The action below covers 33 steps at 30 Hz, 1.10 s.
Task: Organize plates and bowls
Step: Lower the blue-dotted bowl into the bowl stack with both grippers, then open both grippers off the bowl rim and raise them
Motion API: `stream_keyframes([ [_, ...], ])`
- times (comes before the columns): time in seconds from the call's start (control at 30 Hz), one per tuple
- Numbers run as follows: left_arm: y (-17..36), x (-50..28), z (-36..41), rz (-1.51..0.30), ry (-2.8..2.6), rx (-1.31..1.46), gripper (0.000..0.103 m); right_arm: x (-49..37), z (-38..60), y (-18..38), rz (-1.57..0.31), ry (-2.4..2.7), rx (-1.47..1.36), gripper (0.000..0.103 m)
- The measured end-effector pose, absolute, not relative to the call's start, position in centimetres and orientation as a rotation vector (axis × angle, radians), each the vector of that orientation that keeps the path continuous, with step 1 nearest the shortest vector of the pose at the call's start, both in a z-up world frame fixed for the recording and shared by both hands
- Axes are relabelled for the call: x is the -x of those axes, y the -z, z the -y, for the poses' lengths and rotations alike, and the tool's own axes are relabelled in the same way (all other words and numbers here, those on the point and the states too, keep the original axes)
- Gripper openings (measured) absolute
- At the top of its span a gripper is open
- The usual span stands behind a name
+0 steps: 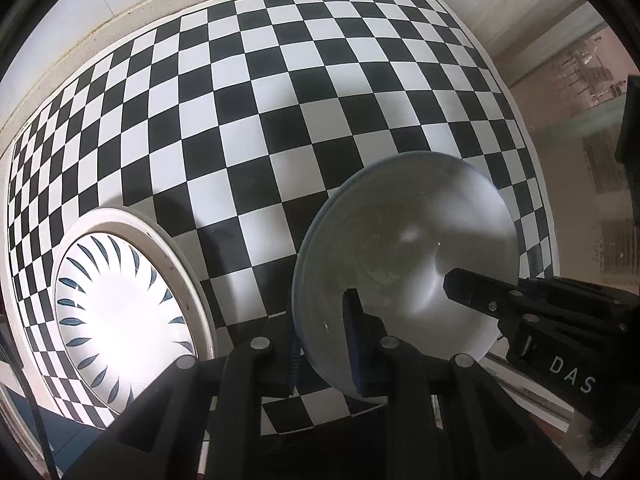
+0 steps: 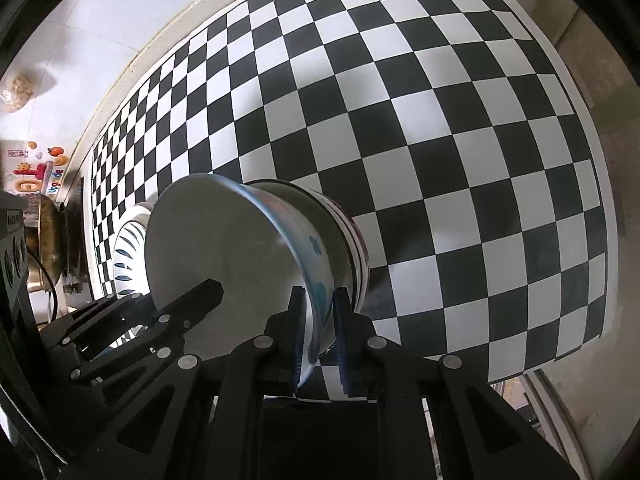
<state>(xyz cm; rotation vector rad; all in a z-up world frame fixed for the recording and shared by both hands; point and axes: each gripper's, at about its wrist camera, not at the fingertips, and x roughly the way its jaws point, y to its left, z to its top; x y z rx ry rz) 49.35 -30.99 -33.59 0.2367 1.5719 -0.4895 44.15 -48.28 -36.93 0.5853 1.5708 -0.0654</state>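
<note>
The left gripper (image 1: 325,344) is closed down to a narrow gap on the near rim of a white bowl (image 1: 404,252), one blue-padded finger inside the rim and the other outside it. The right gripper (image 2: 320,332) is clamped just as narrowly on the opposite rim of the same bowl (image 2: 224,248), its 2 pads pinching the wall, which carries a blue pattern on the outside. In each wrist view the other gripper's black finger reaches over the bowl's pale interior from the far side. Beneath the held bowl, in the right wrist view, sits a second bowl (image 2: 352,240) with dark red stripes, the upper one nested in it or just above it; whether they touch cannot be told. To the left of the left jaws lies a white plate (image 1: 120,320) with blue leaf marks ringing its centre, flat on the black-and-white checkered mat (image 1: 280,100). Beyond the mat a pale counter edge (image 1: 120,24) runs along the far side.
</note>
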Motion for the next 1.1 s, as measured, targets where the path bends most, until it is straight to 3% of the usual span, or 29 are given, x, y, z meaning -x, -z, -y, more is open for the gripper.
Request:
stream_keyframes([
  [1.1,32.1,-49.3,30.9,-1.557,0.481,-0.243,0.018,-42.9,49.1,36.3,-1.565,0.121,-0.585,0.018],
])
